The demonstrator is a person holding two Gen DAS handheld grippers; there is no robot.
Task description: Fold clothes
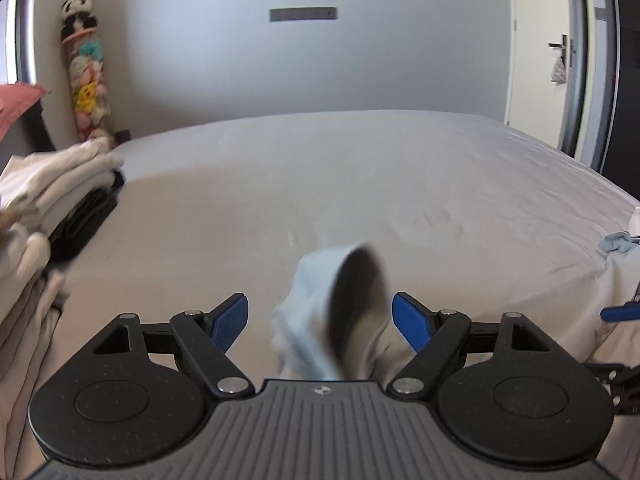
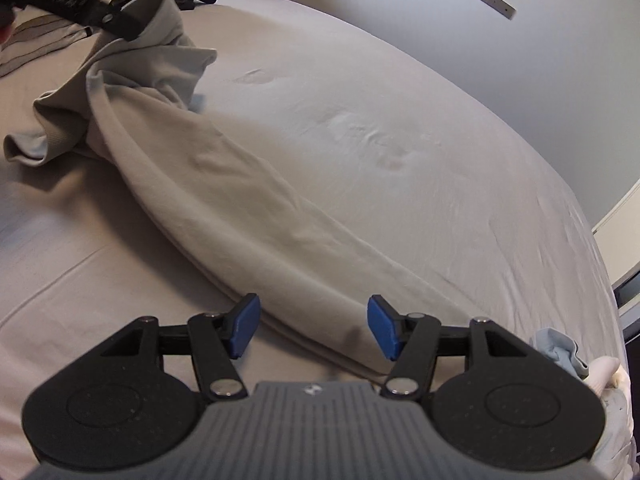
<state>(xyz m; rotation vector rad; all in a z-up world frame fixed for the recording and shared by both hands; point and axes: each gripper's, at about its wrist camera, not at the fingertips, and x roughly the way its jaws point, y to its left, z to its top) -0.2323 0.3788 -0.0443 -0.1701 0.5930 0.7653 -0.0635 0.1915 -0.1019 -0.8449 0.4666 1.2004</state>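
The garment point(image 2: 248, 200), a pale grey-beige piece, lies across the bed point(image 2: 400, 100) in the right wrist view, running from the upper left of the frame down to the lower centre. Its long body is flattened into a lens shape with a doubled edge along its lower left side. Its upper end is bunched and lifted at the upper left, where a sleeve with a ribbed cuff point(image 2: 60, 140) droops onto the sheet.

The right gripper point(image 2: 312, 330) sits at the bottom centre with its blue pads spread apart, released, and the garment's near end lies between and below them; I cannot tell whether a pad touches the cloth.

The left gripper point(image 1: 320, 322) is likewise spread wide, its pads holding nothing. Between them in the left wrist view a blurred fold of the garment point(image 1: 320, 312) stands up, pale blue-white outside and dark inside. In the right wrist view the left gripper's black body point(image 2: 80, 4) shows at the upper left, right against the bunched cloth.

A stack of folded clothes point(image 1: 48, 200), mostly white with dark pieces underneath, sits at the left edge of the left wrist view. A light blue cloth point(image 2: 560, 350) lies crumpled at the lower right of the right wrist view. A column of soft toys point(image 1: 86, 72) stands in the room's corner, upper left, topped by a panda.
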